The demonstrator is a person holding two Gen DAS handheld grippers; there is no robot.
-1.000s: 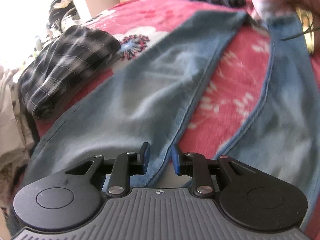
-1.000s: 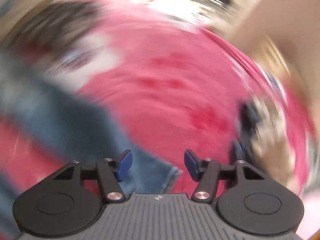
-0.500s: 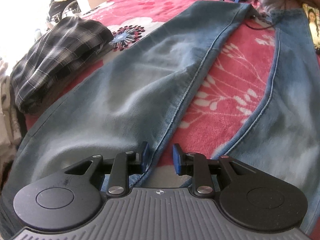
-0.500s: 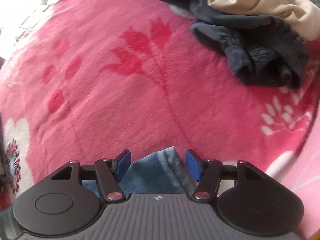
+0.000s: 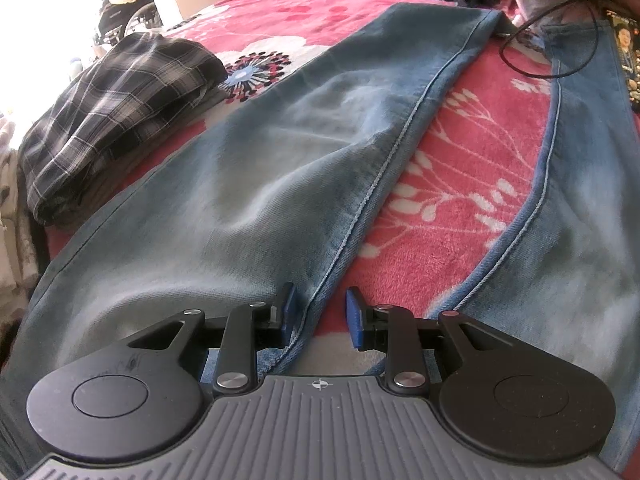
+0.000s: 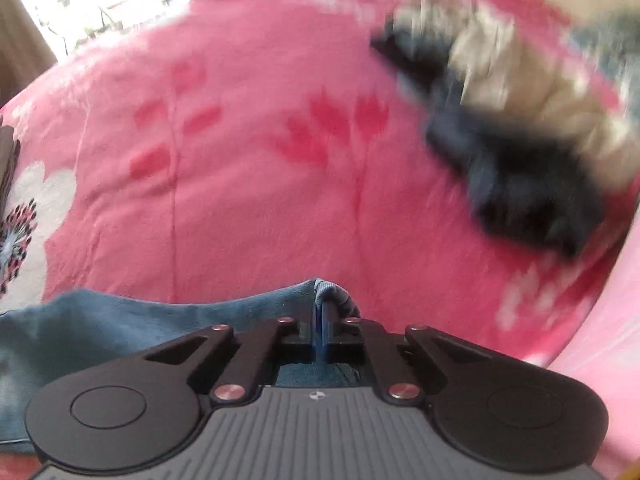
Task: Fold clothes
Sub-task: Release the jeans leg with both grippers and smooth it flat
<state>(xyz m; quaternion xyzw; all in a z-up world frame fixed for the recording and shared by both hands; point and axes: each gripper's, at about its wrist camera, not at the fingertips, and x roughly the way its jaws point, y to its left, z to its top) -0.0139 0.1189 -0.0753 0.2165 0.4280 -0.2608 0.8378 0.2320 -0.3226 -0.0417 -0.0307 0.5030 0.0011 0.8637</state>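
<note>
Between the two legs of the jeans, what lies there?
In the left wrist view, only bare pink blanket lies between the jeans legs; a black cable crosses farther up.

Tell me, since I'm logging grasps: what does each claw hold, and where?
The right claw pinches the jeans at a leg's hem corner. The left claw straddles the inseam near the crotch, unclamped.

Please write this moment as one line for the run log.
task: fold jeans | right tongs: shut on jeans hem | left tongs: open over inner seam | surface: pink floral blanket
</note>
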